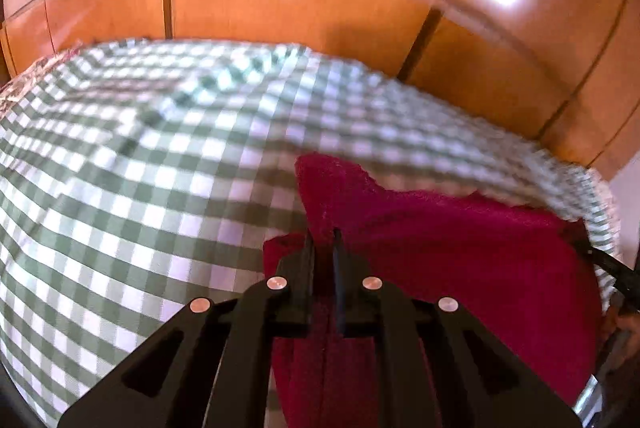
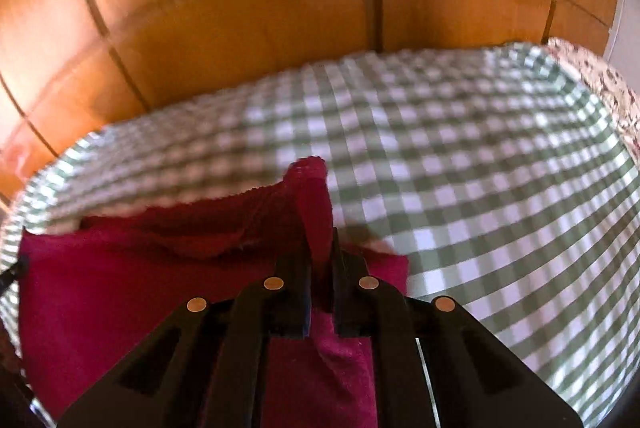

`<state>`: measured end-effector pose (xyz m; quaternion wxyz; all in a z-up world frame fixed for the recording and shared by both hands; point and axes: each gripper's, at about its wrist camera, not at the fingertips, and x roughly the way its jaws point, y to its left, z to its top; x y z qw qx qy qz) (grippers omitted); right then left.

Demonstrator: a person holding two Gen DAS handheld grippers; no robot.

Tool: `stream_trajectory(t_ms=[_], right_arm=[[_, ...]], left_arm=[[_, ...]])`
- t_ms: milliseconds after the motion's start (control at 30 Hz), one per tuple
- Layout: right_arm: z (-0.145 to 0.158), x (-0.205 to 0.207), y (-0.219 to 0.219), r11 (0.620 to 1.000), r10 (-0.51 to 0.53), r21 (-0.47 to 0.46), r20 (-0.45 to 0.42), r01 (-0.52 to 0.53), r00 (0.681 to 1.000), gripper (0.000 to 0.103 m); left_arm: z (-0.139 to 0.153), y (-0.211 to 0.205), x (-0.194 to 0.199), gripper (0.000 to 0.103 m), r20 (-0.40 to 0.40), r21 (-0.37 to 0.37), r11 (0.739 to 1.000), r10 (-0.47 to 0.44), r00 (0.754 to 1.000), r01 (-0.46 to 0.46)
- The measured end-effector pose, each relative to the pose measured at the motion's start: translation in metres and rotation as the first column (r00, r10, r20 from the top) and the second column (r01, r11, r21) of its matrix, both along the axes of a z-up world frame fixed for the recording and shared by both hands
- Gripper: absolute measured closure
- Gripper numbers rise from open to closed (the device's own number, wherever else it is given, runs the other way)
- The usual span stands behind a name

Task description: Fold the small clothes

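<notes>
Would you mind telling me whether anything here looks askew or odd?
Nothing stands out. The red cloth is pinched at two corners by the left gripper and right gripper over the checked tablecloth, which has some wrinkles.

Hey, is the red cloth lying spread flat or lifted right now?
Lifted at two corners. The left gripper and right gripper each pinch the red cloth above the checked tablecloth.

The right gripper [image 2: 322, 248] had its fingers [image 2: 304, 268] clamped on a corner of the crimson cloth [image 2: 120, 268], which spread away to their left. Beyond and right of the fingers lay a green-checked cover [image 2: 480, 167], with wooden panels [image 2: 240, 7] behind.
</notes>
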<state>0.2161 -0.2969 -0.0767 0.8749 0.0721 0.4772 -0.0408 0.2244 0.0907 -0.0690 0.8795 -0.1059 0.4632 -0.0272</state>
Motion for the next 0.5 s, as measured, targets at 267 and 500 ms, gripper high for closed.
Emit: stream_trajectory(t_ms=[267, 500], right_arm=[[0.029, -0.028, -0.010, 1.000, 0.022, 0.010, 0.075, -0.023, 0.997, 0.044], [0.053, -0.123, -0.039, 0.991, 0.088, 0.097, 0.062, -0.094, 0.994, 0.044]], left_arm=[[0.022, -0.001, -0.023, 0.079, 0.053, 0.063, 0.998, -0.009, 0.999, 0.006], [0.042, -0.001, -0.091, 0.076, 0.130, 0.033, 0.996, -0.082, 0.988, 0.079]])
